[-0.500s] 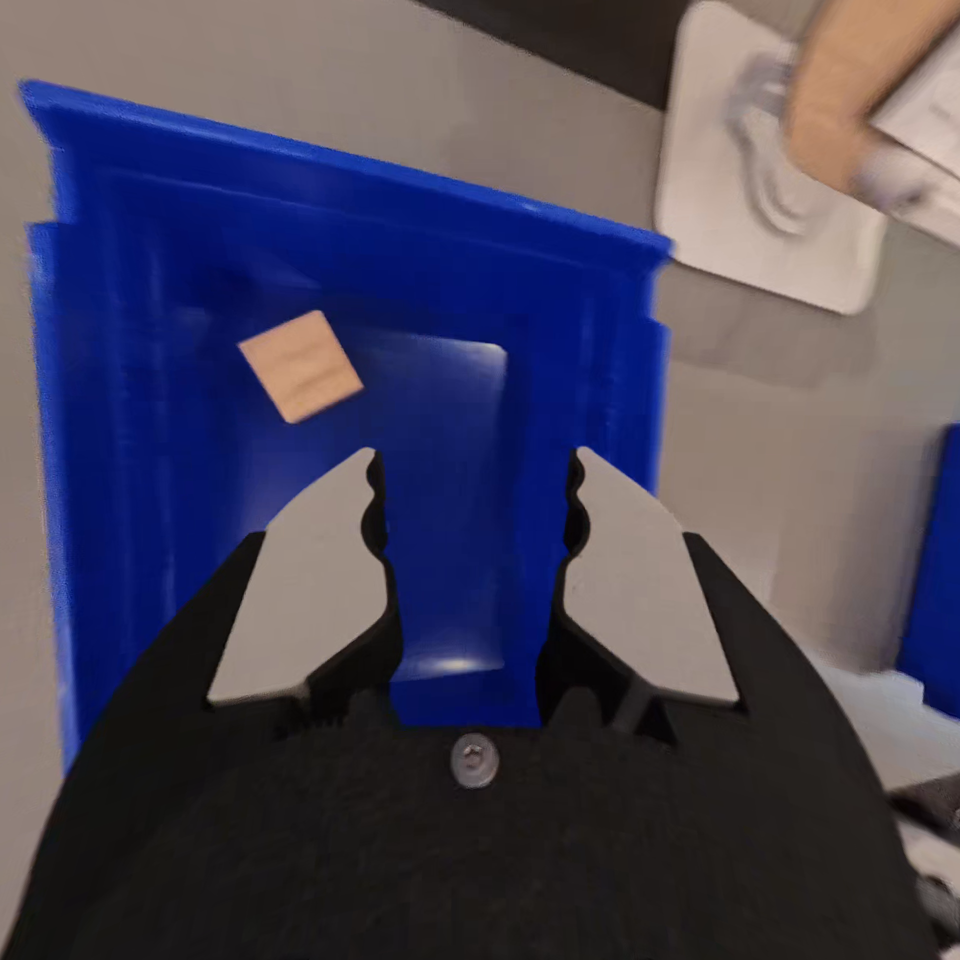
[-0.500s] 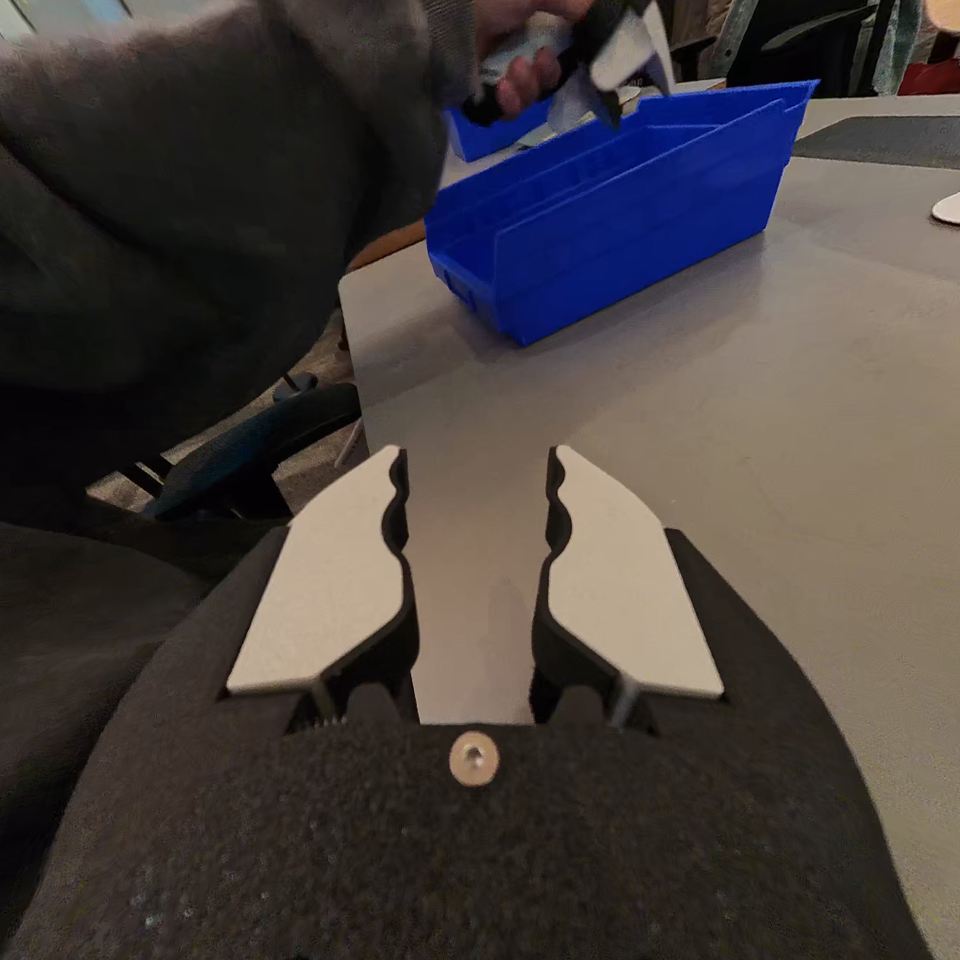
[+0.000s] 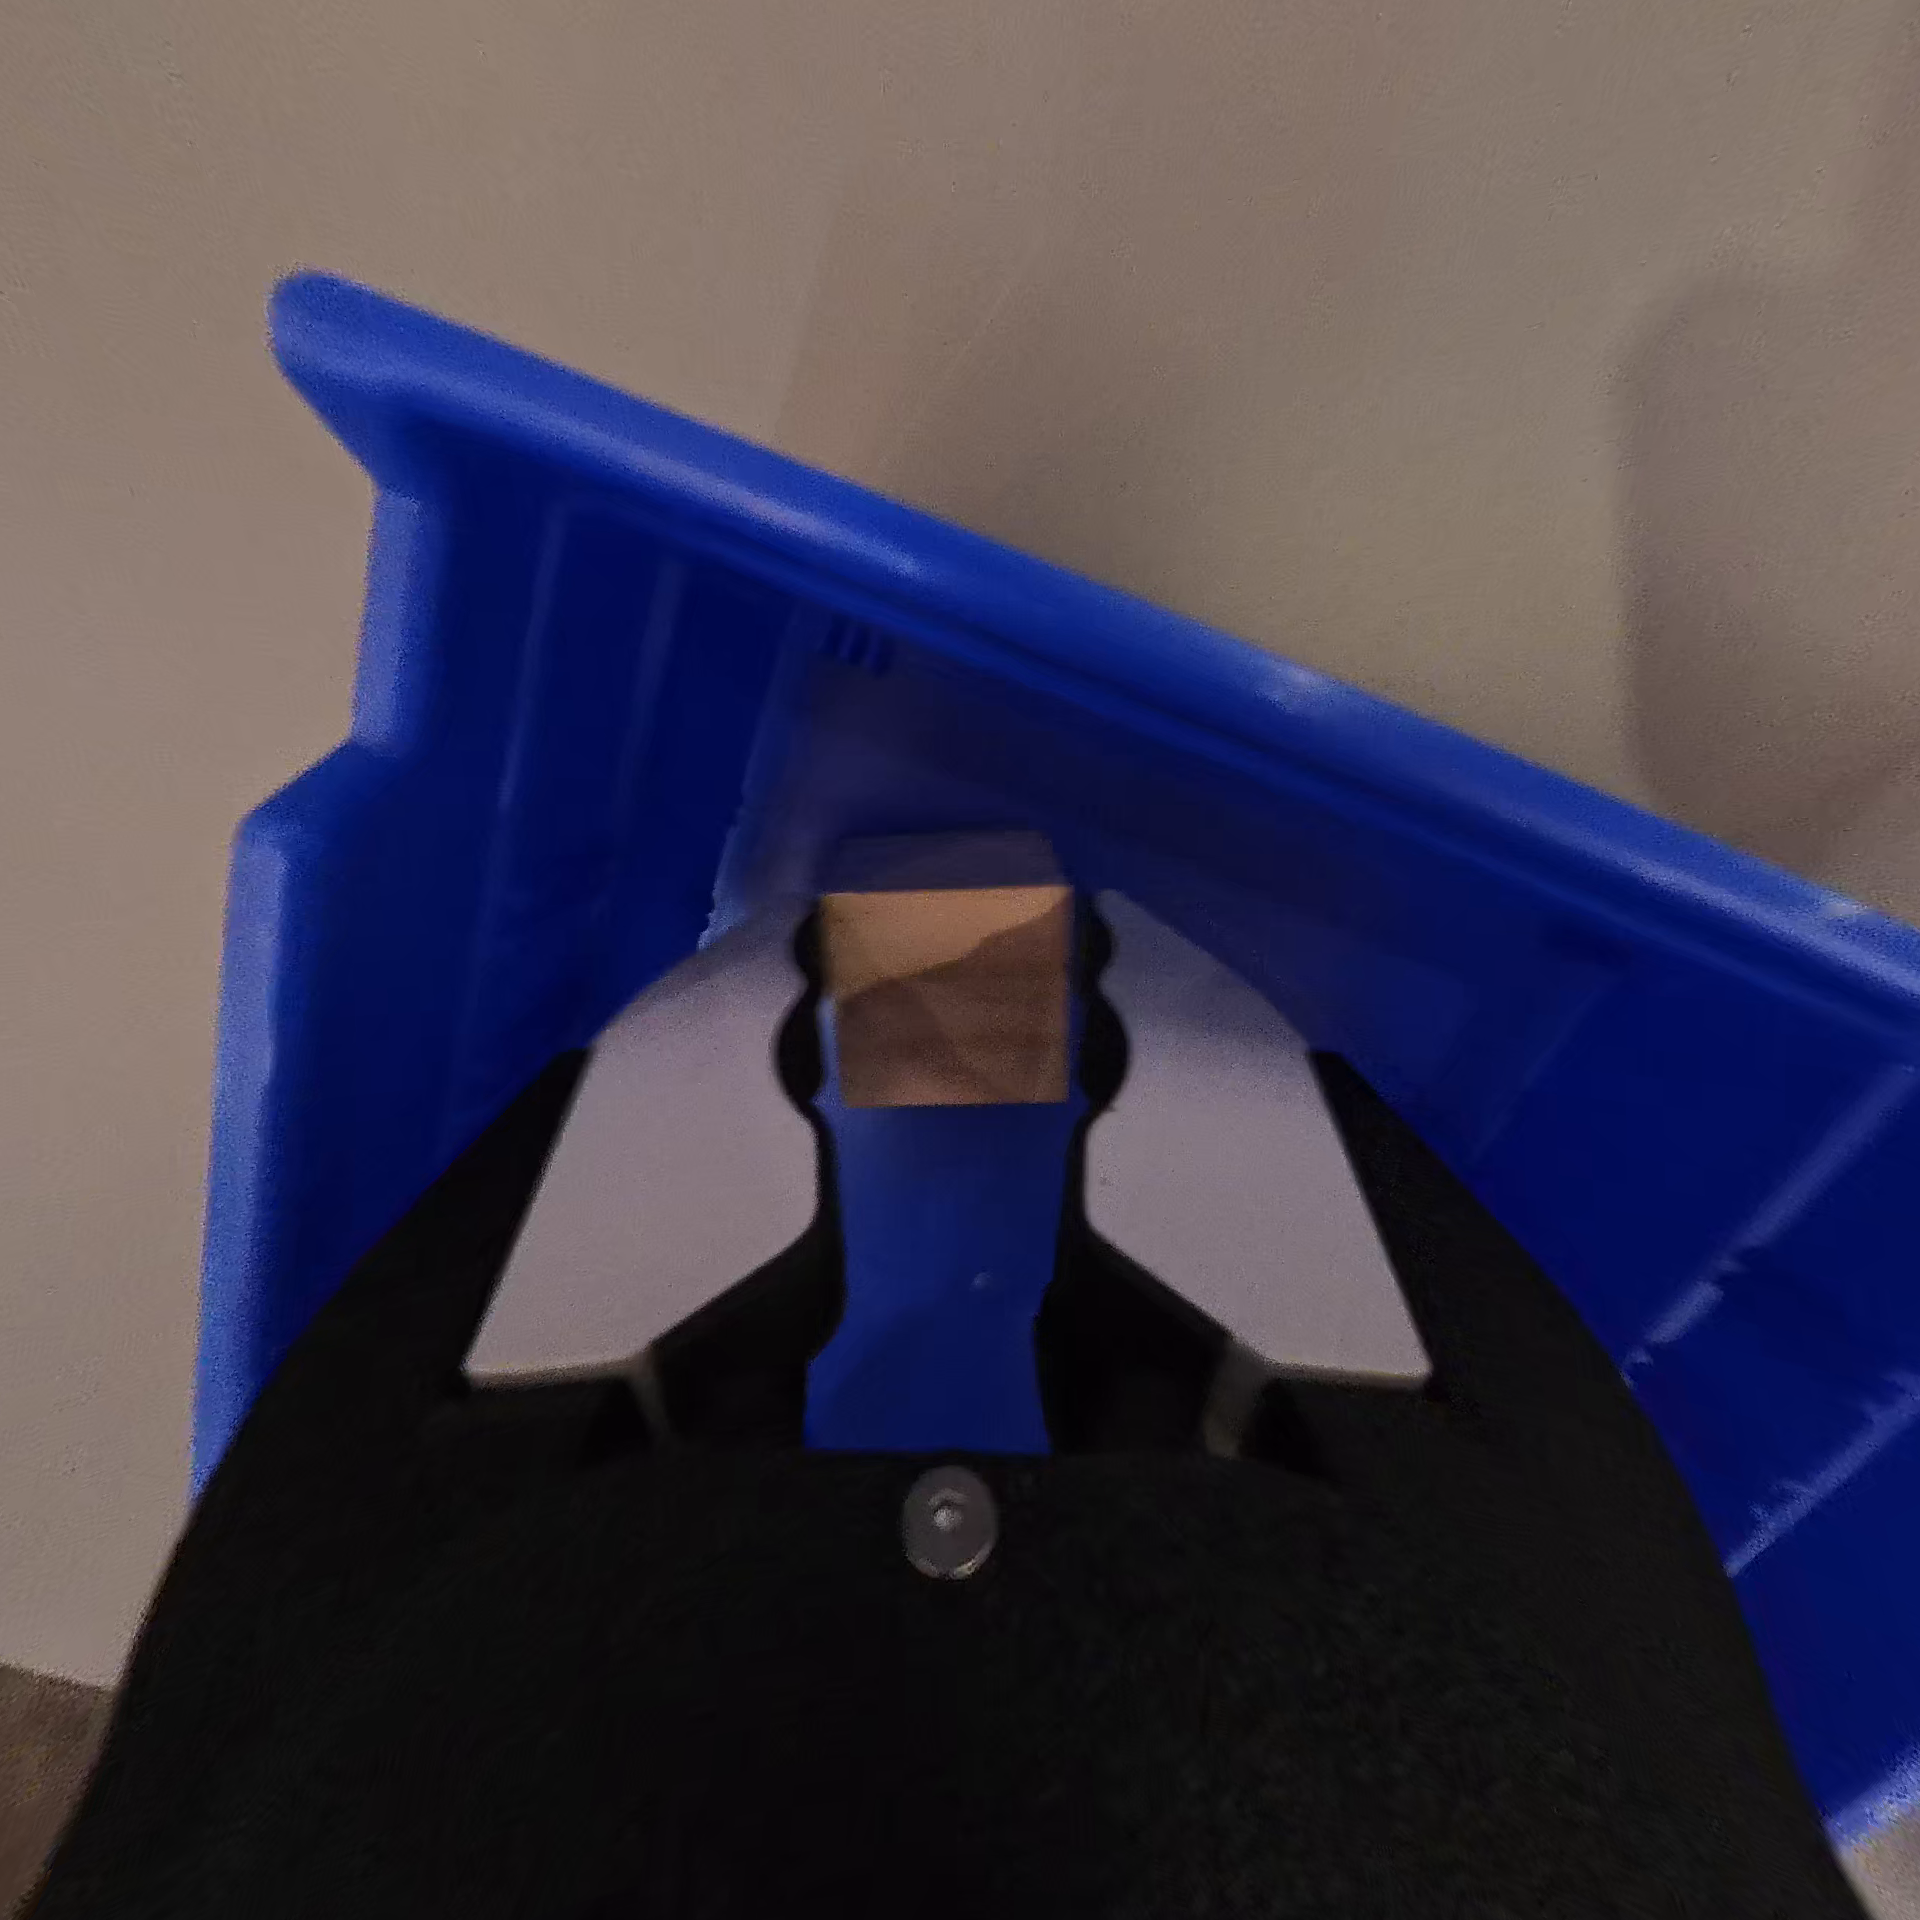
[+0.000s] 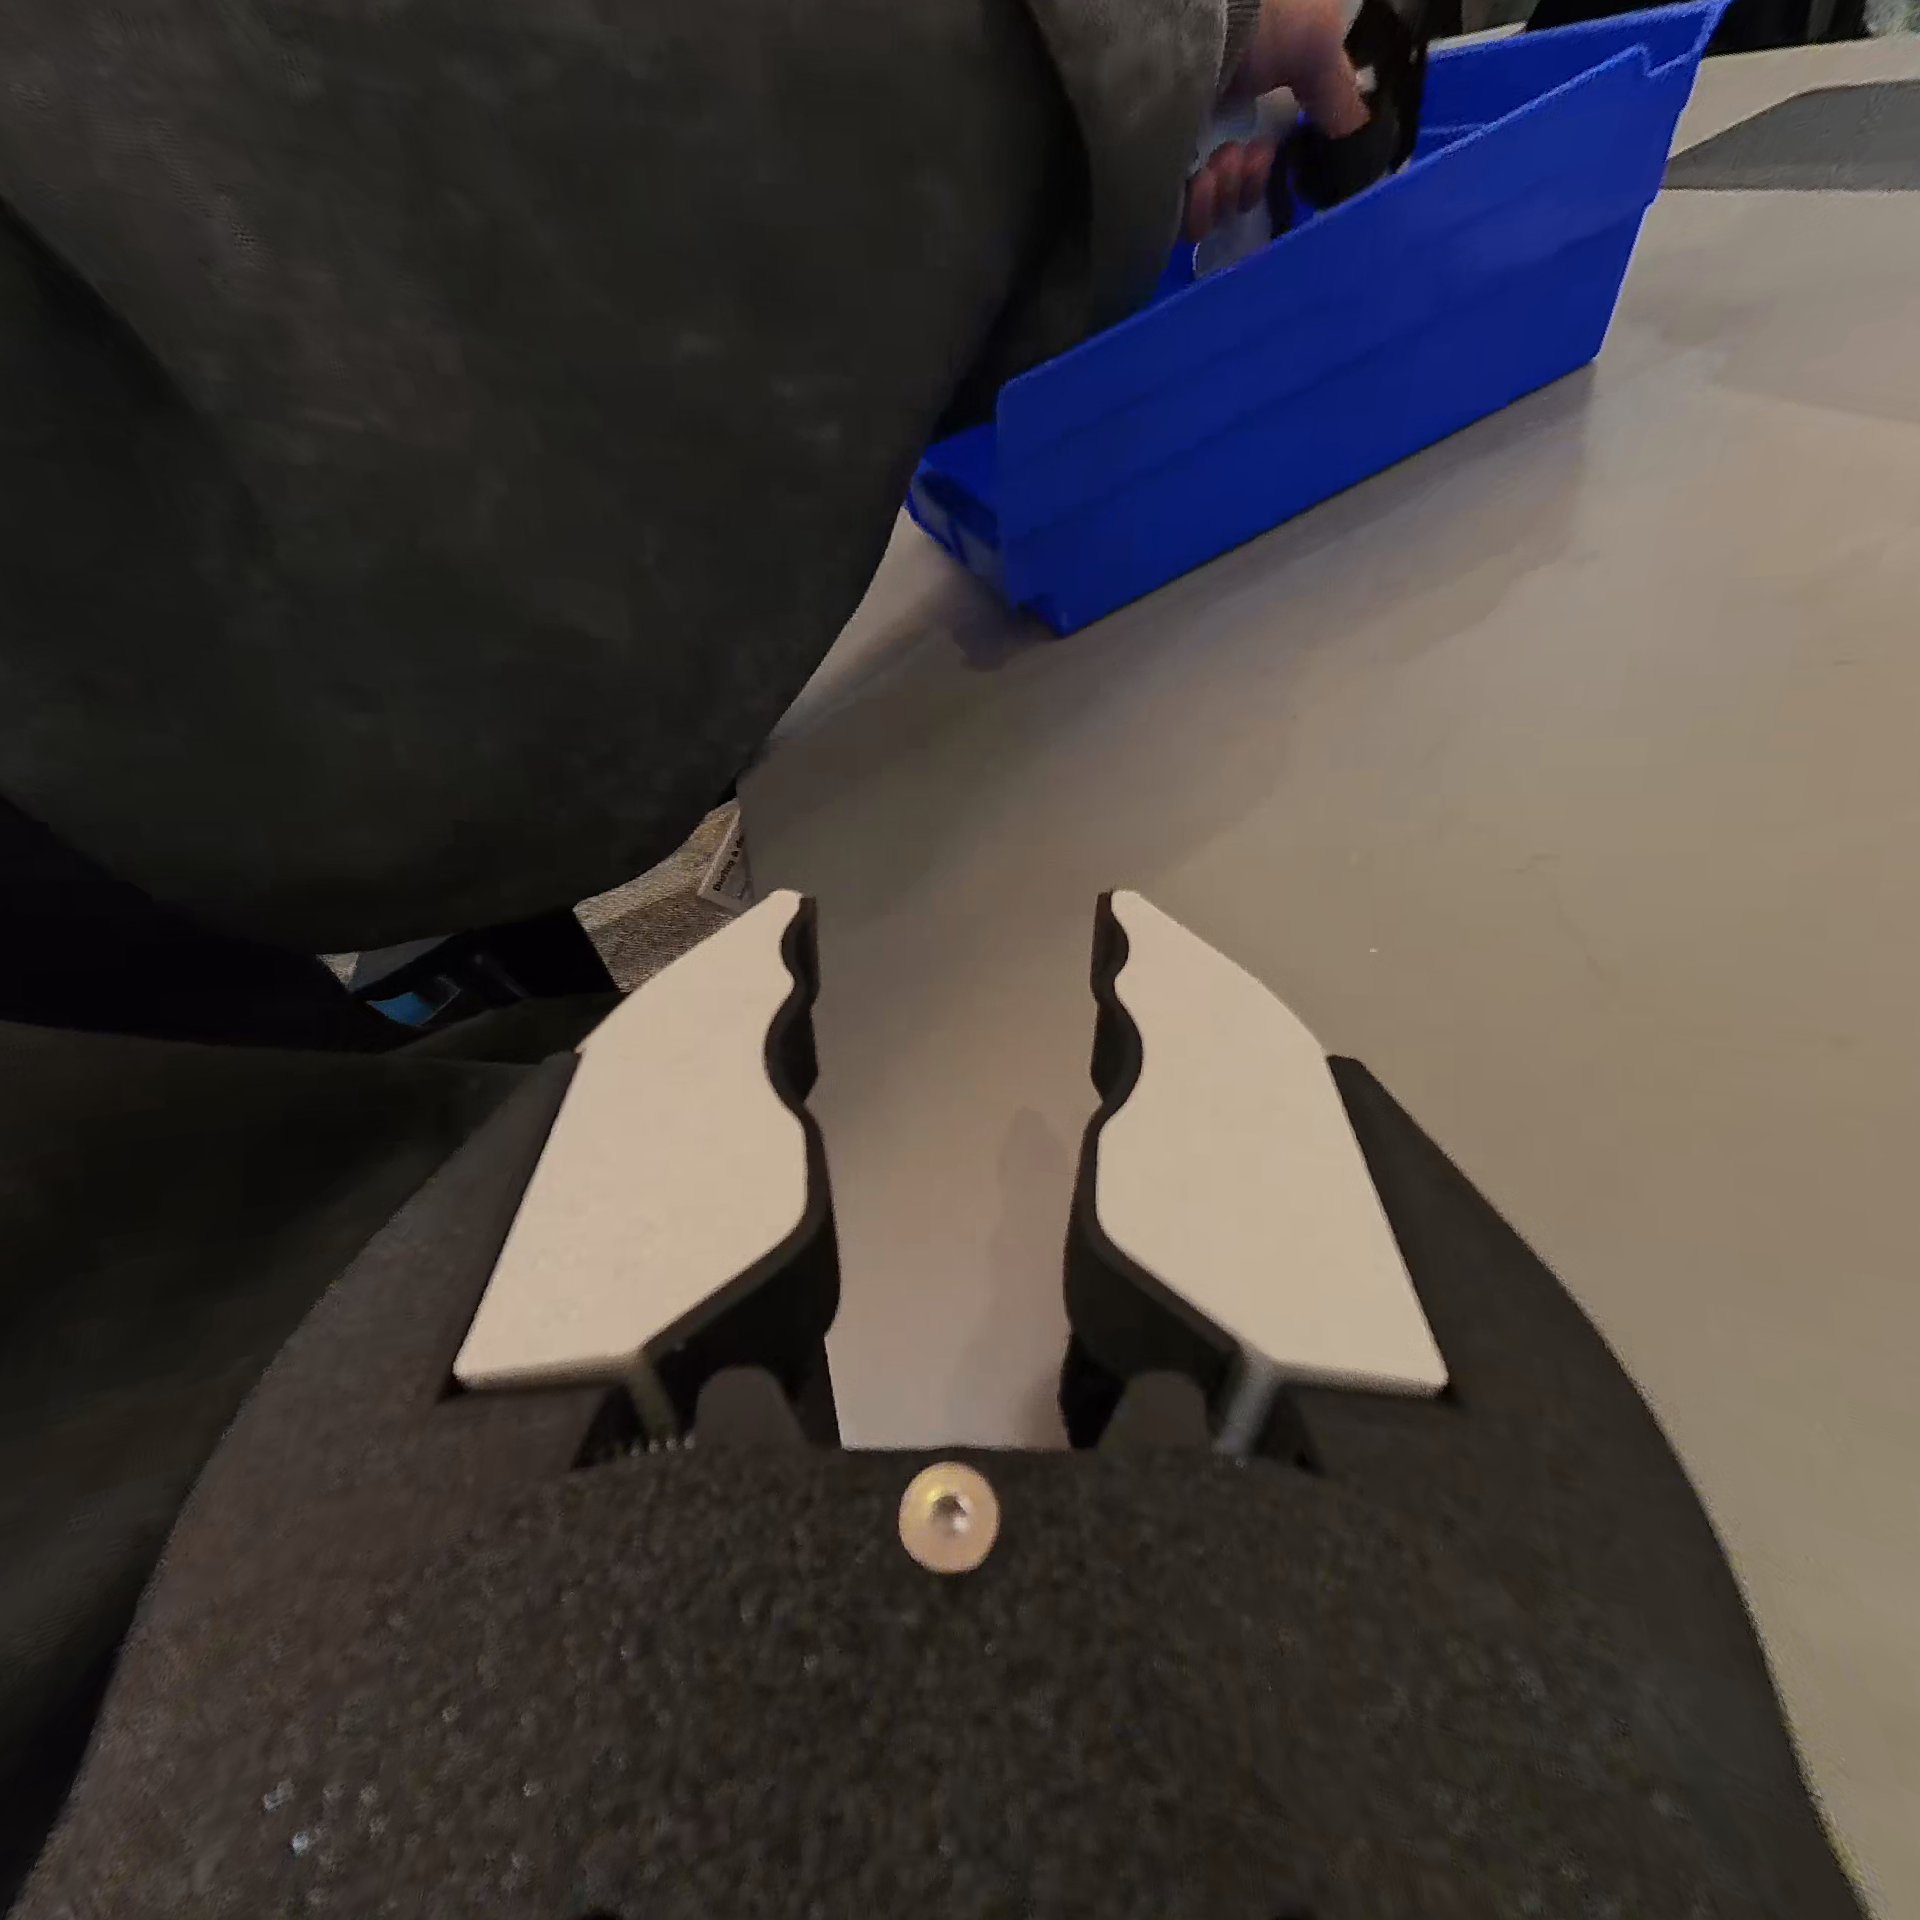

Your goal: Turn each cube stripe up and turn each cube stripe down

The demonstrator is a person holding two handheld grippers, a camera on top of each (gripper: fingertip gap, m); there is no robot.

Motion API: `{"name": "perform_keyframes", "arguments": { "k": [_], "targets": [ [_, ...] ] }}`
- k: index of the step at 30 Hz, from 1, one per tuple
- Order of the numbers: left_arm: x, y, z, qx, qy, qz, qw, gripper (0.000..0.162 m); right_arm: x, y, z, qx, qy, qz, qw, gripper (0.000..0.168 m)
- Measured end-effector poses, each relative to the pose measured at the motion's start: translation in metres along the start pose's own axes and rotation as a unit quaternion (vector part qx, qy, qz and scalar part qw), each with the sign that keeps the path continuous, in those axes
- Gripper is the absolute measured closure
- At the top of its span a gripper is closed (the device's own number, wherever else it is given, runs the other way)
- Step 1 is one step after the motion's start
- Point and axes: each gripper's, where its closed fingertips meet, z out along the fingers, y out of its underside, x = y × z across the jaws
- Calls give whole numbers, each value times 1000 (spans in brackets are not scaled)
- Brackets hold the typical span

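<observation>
Left claw [image 3: 945, 997]: closed on wooden cube [image 3: 943, 1006] inside blue bin [image 3: 1351, 790], presumably for turning. Right claw [image 4: 956, 997]: parted, empty, parked over worktop [image 4: 1455, 831]; bin seen at 1 o'clock.

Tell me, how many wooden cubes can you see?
1. The wooden cube sits between the left claw's fingers, inside the blue bin. More may be hidden elsewhere in the bin.

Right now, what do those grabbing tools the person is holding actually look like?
Each hand-held gripper, left and right, has a rough black body with a silver screw at its centre. Two flat pale-grey fingers taper forward, their inner edges lined with wavy black padding. No cables show. The person wears a dark grey sleeve.
</observation>
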Motion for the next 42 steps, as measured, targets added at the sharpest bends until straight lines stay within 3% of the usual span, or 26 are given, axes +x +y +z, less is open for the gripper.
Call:
{"name": "perform_keyframes", "arguments": {
  "k": [7,12,16,20,26,30,34,39,42],
  "targets": [
    [5,6,-7,-20,17,94,995,118,1,1,-1,-1,-8,9,1000,119],
    [35,15,-53,33,155,136,978,118,10,0,-5,5,12,4,1000,120],
    [64,52,-109,84,276,174,942,119,32,-1,-11,12,48,8,999,120],
    [117,120,-163,99,443,208,866,119,56,0,-17,15,73,45,996,121],
    [199,220,-219,53,672,221,705,119,70,-30,-23,50,74,96,991,121],
    [227,245,-252,-3,792,159,589,119,58,-68,-15,69,-3,164,984,120],
    [236,252,-264,-33,831,129,541,119,49,-118,-4,115,-109,242,957,112],
    [238,259,-255,-38,825,128,549,119,45,-148,2,162,-202,321,911,100],
    [245,262,-241,-3,792,160,589,119,46,-142,9,157,-195,329,911,98]
  ]
}}
